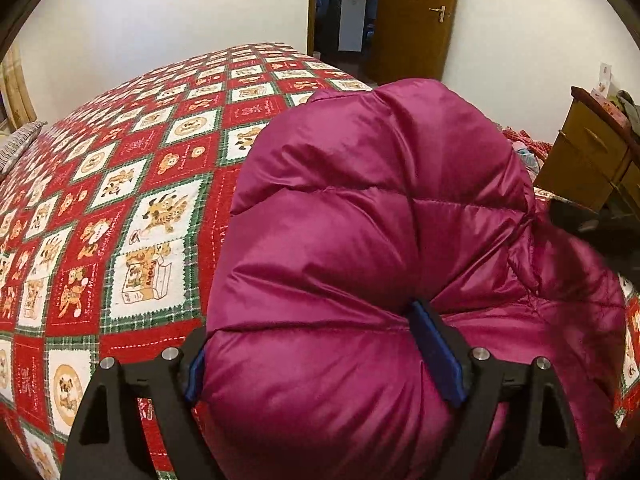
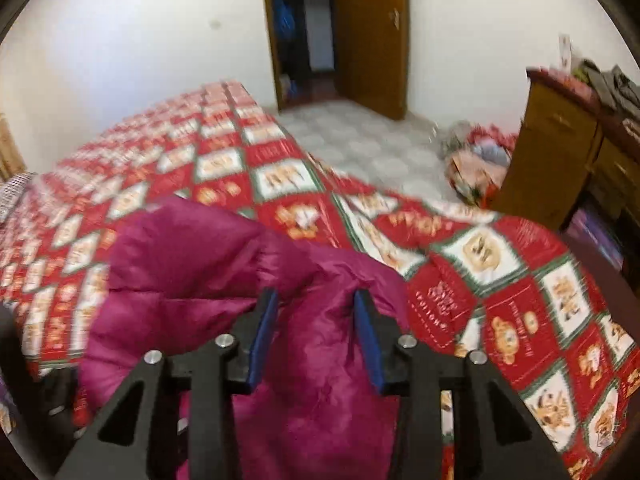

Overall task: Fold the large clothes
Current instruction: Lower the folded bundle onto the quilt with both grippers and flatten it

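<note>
Patterned bedspread (image 1: 120, 208), magenta puffer jacket (image 1: 360, 220) bulging between both jaws, apparently clamped.

Between the left gripper's (image 1: 320, 344) blue pads bulges a magenta quilted jacket (image 1: 360, 216) (glossy, stitched in bands). Beyond it spreads a bedspread (image 1: 132, 184) in red and white diamonds, green-plaid edged, with tan cartoon animals. Far ahead, a brown door (image 1: 416, 16).

Even indoor light, left view sharp, right view motion-blurred, fisheye bending w/ dark vignette corners
</note>
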Tool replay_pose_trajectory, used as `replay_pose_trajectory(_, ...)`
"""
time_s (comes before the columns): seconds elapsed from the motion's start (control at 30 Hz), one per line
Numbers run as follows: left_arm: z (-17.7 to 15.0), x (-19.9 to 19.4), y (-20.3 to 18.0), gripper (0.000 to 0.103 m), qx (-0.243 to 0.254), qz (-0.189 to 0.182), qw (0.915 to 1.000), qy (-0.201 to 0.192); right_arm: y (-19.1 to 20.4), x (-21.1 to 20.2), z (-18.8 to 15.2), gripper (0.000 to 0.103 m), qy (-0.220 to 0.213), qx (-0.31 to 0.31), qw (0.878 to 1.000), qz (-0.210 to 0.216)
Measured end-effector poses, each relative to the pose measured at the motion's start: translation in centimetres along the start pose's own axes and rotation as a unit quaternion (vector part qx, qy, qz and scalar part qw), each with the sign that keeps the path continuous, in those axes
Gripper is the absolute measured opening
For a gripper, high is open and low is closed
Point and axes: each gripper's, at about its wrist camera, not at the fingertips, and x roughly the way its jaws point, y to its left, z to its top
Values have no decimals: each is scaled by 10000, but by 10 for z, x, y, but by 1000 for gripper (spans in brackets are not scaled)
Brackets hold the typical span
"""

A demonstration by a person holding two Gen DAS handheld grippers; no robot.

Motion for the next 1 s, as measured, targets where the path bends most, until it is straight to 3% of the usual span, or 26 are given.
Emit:
replay_pose_trajectory(0.13, 2, 0, 1, 88, -9, -44, 10000, 5, -15, 26, -17, 41, 276, 125, 9995, -70)
replay_pose_trajectory(0.3, 13, -7, 6, 88, 58, -228, 9997, 85, -10, 28, -25, 41, 219, -118, 9996, -160)
replay_pose_trajectory(0.47, 48, -16, 6, 88, 251, 171, 9981, -529, -6, 28, -27, 41, 205, -256, 9992, -238)
replay_pose_trajectory(0.67, 76, 31, -9, 88, 607, 651, 9957, -272, -5, 32, -26, 41, 177, -232, 9994, -208)
replay_pose_trajectory(1.0, 70, 64, -11, 91, 551, 690, 9961, -44, -9, 35, -25, 41, 227, -100, 9997, -9)
